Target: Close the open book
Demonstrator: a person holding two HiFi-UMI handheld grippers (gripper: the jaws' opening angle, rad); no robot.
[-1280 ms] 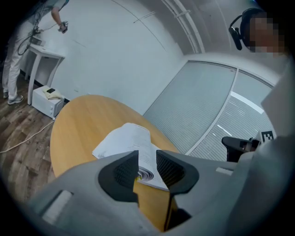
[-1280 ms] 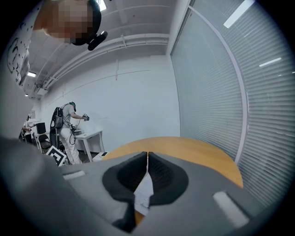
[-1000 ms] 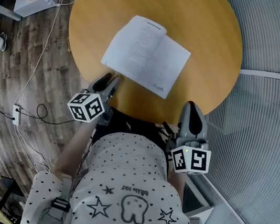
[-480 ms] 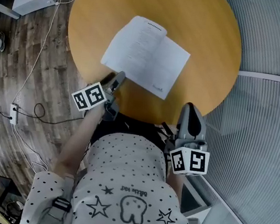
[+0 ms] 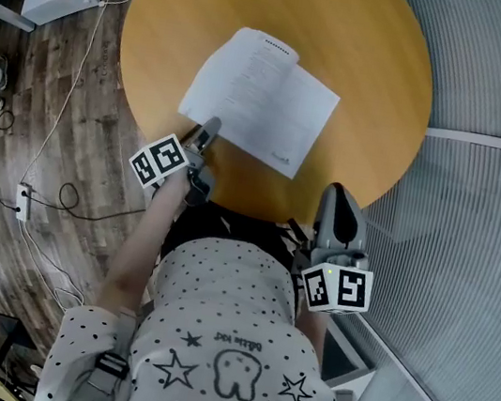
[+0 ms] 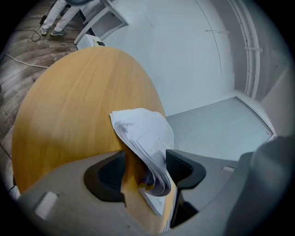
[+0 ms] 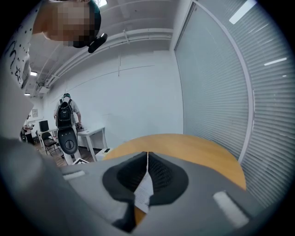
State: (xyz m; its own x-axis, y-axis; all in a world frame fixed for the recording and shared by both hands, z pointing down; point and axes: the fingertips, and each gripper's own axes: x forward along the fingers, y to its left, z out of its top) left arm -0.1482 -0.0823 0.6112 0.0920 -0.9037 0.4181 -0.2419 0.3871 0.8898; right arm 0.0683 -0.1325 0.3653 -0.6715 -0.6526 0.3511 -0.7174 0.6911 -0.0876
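Book (image 5: 262,100): open, lying on round wooden table (image 5: 378,64), left of centre.
Left gripper (image 5: 209,129): at the book's near left corner, rolled on its side. Jaws wide, just been opening, with page edges and table rim between them, unclamped.
Right gripper (image 5: 338,194): at the near right table edge, apart from the book. Jaws closed together, empty.

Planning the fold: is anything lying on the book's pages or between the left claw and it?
Nothing visible. The book lies bare on the table; the left claw, jaws just opening, straddles its near corner.

One open book (image 5: 262,102) on a round wooden table (image 5: 378,64)
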